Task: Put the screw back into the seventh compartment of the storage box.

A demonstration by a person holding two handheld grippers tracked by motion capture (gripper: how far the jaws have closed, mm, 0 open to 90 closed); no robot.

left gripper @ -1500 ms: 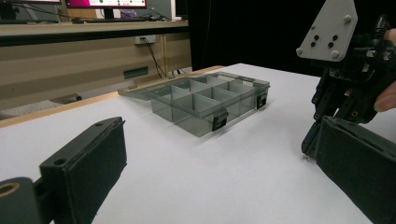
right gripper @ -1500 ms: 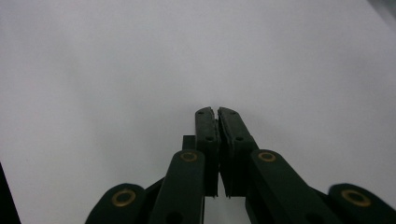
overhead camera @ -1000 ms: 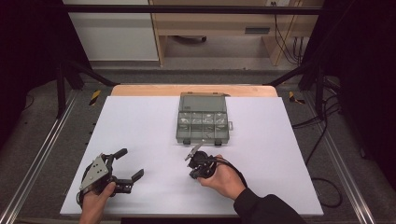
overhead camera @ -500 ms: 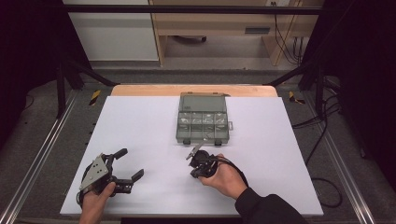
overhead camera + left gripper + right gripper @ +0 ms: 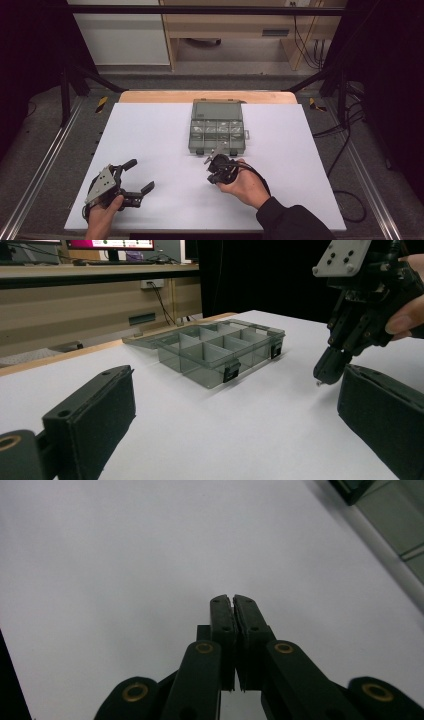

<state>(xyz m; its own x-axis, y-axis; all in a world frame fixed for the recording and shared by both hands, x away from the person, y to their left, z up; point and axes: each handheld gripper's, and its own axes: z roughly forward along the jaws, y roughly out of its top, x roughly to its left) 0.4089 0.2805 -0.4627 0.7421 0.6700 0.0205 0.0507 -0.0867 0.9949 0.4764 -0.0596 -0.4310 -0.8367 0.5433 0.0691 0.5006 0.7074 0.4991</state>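
Grey translucent plastic formed the compartment box (image 5: pixel 217 130), which was seen lying open on the white desk (image 5: pixel 150 135), its lid laid flat behind it and its two dark latches facing the person. The box was placed just beyond the right tongs (image 5: pixel 214 165) and well apart from the left tongs (image 5: pixel 137 177), up and to their right in the high view.

The right tongs were held in the person's right hand (image 5: pixel 245 185), and their jaws were pressed together, as was shown in the right gripper view (image 5: pixel 232 600), where the two black tips met with nothing visible between them. Their tips were pointed down towards the bare desk just in front of the box's near edge. In the left gripper view a tiny speck could be made out at the tip of the right tongs (image 5: pixel 327 375), but what it was could not be told.

The left tongs were held in the left hand (image 5: pixel 102 220) near the front left part of the desk, and their jaws were spread wide apart, with nothing between them. In the left gripper view the open box (image 5: pixel 220 347) was framed between those two black jaws, farther off on the desk.
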